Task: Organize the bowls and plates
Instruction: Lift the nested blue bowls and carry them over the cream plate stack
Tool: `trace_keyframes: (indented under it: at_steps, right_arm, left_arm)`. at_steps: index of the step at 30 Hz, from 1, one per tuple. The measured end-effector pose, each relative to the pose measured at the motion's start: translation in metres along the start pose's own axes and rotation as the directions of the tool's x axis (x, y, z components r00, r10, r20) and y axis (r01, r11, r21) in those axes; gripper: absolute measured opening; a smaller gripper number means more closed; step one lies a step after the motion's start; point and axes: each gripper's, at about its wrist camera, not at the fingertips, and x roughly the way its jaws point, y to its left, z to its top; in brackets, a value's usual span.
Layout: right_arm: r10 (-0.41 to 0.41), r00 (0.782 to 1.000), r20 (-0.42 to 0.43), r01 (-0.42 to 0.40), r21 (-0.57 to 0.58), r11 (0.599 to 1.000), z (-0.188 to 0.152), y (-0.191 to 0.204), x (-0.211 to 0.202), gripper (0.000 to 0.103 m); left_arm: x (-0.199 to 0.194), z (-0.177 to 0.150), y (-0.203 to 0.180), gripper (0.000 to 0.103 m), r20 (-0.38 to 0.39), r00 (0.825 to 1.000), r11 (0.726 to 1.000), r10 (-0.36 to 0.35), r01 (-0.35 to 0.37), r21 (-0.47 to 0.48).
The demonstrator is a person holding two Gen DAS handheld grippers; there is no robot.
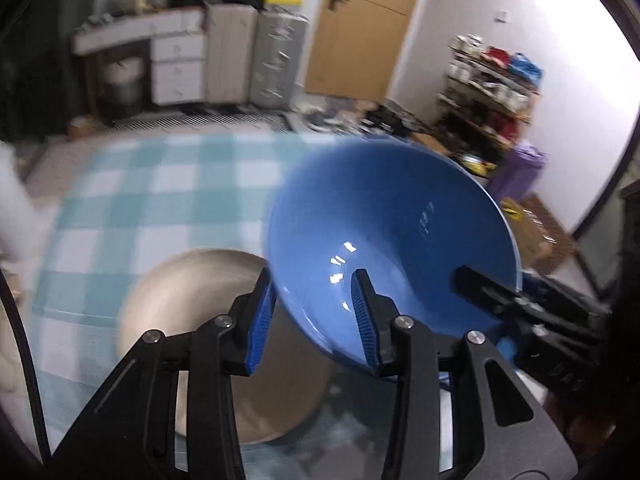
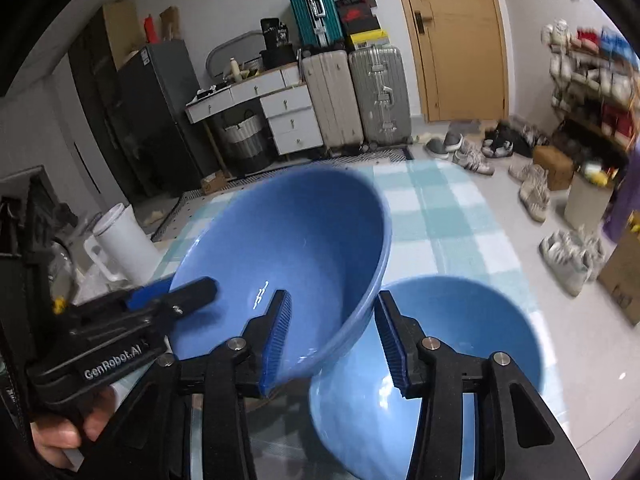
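A blue bowl (image 1: 384, 216) hangs tilted above the checked cloth, held at opposite sides of its rim by both grippers. My left gripper (image 1: 314, 320) is shut on the bowl's near wall, one pad inside and one outside; in the right wrist view the left gripper (image 2: 176, 296) clamps the bowl's left rim. My right gripper (image 2: 332, 340) is shut on the blue bowl (image 2: 288, 240) at its lower right wall, and in the left wrist view the right gripper (image 1: 484, 286) bites the far right rim. Below lie a beige bowl (image 1: 192, 292) and a second blue bowl (image 2: 460, 320).
A blue-and-white checked cloth (image 2: 440, 208) covers the surface. A white mug (image 2: 124, 240) stands at the left edge. Beyond are suitcases (image 2: 356, 92), a white drawer unit (image 2: 292, 120), a wooden door (image 2: 456, 40), several shoes (image 2: 532, 188) and a cardboard box (image 2: 624, 276).
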Motion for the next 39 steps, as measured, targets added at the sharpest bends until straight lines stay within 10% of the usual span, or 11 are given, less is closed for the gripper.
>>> trace_keyframes:
  at_steps: [11,22,39]
  right_arm:
    - [-0.015,1.000,0.020,0.014,0.013,1.000,-0.006,-0.028,-0.023,0.045]
    - [-0.126,0.992,0.005,0.125,0.053,0.991,-0.038,-0.067,-0.047,0.045]
    - [-0.151,0.989,0.003,0.150,0.086,0.985,-0.062,-0.084,-0.061,0.047]
  left_arm:
    - [-0.023,0.002,-0.057,0.035,0.065,0.998,0.996,0.009,-0.015,0.092]
    - [0.001,-0.028,-0.126,0.035,-0.034,0.998,0.979,-0.050,0.056,0.198]
    - [0.025,-0.048,-0.130,0.037,-0.101,0.994,0.973,-0.052,0.073,0.217]
